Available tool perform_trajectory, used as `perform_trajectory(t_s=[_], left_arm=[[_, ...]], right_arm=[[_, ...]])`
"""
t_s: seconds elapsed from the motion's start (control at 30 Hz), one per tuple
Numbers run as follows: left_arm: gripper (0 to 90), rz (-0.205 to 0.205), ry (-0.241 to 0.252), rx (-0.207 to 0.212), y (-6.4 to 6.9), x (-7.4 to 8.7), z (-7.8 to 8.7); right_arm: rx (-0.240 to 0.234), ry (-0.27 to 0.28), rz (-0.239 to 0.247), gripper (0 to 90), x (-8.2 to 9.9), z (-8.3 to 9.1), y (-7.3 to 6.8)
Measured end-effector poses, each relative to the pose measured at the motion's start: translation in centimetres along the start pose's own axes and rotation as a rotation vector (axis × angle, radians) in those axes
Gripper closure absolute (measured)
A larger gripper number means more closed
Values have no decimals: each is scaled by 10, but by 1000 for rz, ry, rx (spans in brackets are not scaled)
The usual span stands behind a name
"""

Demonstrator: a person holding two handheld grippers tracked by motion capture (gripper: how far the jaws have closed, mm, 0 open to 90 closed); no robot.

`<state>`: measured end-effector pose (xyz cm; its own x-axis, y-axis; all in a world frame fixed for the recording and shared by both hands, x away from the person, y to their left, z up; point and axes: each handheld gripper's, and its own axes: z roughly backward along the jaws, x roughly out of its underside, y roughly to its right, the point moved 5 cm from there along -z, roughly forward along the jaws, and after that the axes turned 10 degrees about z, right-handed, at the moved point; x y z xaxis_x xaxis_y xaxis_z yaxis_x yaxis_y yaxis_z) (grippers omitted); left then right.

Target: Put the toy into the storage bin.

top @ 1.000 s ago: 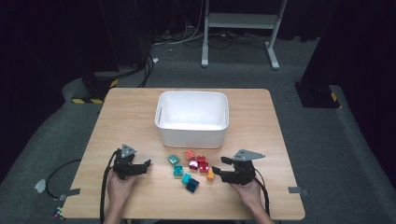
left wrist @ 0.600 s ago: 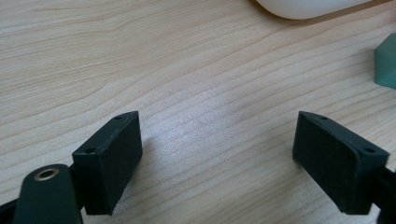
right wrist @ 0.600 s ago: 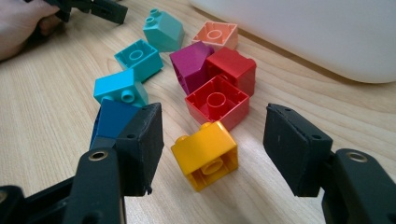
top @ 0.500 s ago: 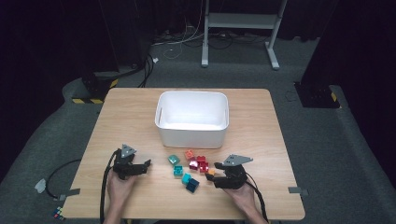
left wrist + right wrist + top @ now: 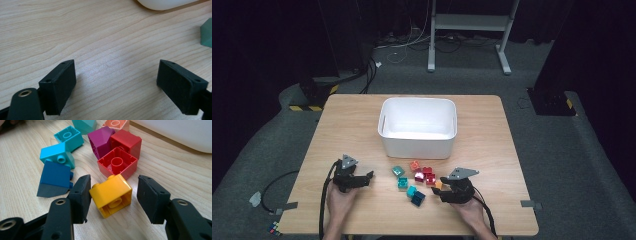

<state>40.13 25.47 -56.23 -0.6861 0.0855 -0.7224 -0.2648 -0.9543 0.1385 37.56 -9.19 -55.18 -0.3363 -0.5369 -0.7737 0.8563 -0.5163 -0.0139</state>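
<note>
A yellow brick [image 5: 111, 195] lies on its side on the wooden table [image 5: 352, 125], at the right edge of a cluster of loose bricks. My right gripper [image 5: 113, 192] straddles it. The jaws have just been closing: the left pad [image 5: 81, 195] is against the brick, the right pad [image 5: 150, 197] is still a gap away. From above, the right gripper [image 5: 441, 189] sits low by the yellow brick [image 5: 438, 184]. My left gripper [image 5: 368, 177] rests at the front left, its jaws [image 5: 116, 77] wide open over bare wood.
A white bin [image 5: 418, 146] stands behind the cluster. Just beyond the yellow brick lie two red bricks [image 5: 117, 165], a purple one [image 5: 101, 141], a teal one [image 5: 68, 136], a light blue one [image 5: 57, 155] and a dark blue one [image 5: 55, 176]. A green brick edge [image 5: 207, 35] is near the left gripper.
My right gripper has moved left and down to the bricks, and its jaws have narrowed around the yellow brick. The left gripper has stayed put.
</note>
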Motion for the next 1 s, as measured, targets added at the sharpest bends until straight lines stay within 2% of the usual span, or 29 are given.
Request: perform_trajectory(t_s=[0.3, 0.77, 1.0], left_arm=[[159, 0, 0, 0, 0, 0, 0], [159, 0, 0, 0, 0, 0, 0], [159, 0, 0, 0, 0, 0, 0]], right_arm=[[13, -1, 20, 523, 0, 1, -1], [33, 7, 30, 539, -1, 8, 0], [23, 16, 25, 542, -4, 15, 3]])
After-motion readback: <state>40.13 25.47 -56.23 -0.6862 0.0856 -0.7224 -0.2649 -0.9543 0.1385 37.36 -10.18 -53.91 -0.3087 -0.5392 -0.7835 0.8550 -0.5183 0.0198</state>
